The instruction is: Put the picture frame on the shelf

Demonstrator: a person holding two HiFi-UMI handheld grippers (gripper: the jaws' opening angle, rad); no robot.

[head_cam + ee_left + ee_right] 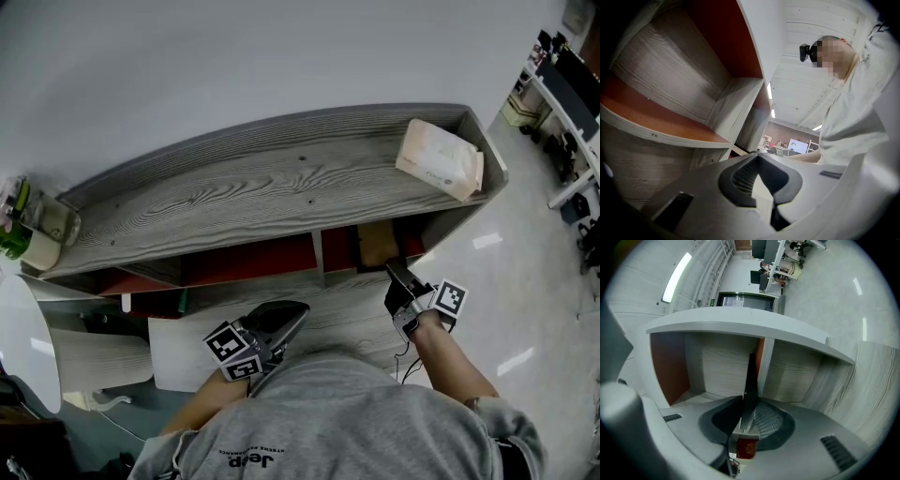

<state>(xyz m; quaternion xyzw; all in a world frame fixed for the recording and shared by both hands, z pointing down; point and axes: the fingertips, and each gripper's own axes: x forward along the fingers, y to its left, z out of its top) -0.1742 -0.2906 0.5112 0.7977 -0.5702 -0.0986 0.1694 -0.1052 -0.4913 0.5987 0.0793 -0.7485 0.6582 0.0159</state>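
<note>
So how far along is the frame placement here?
Done: the picture frame has reached the right-hand opening of the shelf. In hand: the right gripper grips it upright, edge-on. Remaining: set it down, release, withdraw. The left gripper is shut, empty.
</note>
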